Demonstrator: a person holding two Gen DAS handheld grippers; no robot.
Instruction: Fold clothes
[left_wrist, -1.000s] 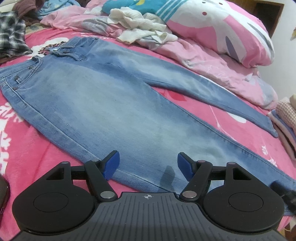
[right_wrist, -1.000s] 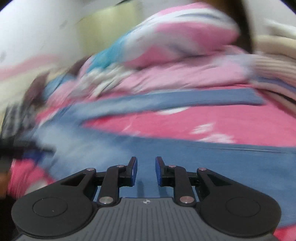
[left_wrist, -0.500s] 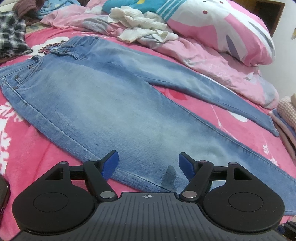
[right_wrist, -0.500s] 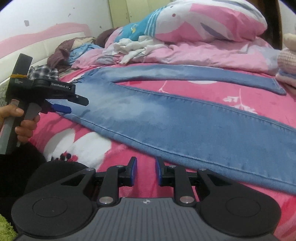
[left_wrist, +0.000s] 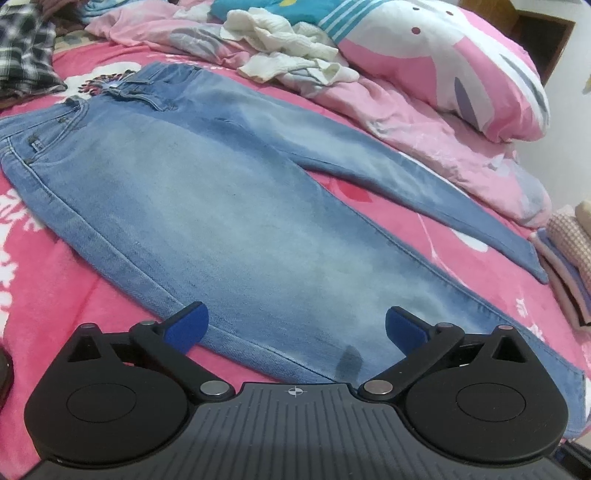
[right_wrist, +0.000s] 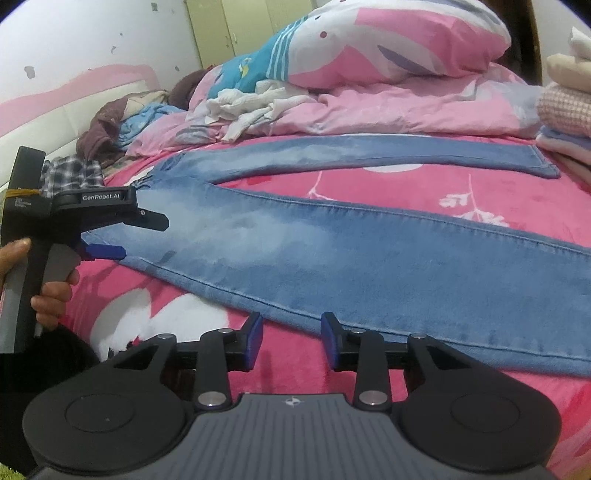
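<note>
A pair of light blue jeans (left_wrist: 229, 206) lies flat on the pink bed cover, legs spread apart, waistband at the far left. It also shows in the right wrist view (right_wrist: 369, 254). My left gripper (left_wrist: 295, 326) is open and empty, just above the near edge of the near leg at the thigh. It also shows in the right wrist view (right_wrist: 110, 240), held in a hand. My right gripper (right_wrist: 291, 338) is open and empty, just short of the near leg's lower seam.
A pink quilt (left_wrist: 424, 122) with a large pillow (left_wrist: 443, 62) and a white garment (left_wrist: 291, 62) lies behind the jeans. A plaid shirt (left_wrist: 26, 51) lies at the far left. Folded clothes (right_wrist: 565, 122) are stacked at the right.
My right gripper swung from over the leg back to the near edge and opened its fingers wider. My left gripper has barely moved and has opened slightly wider.
</note>
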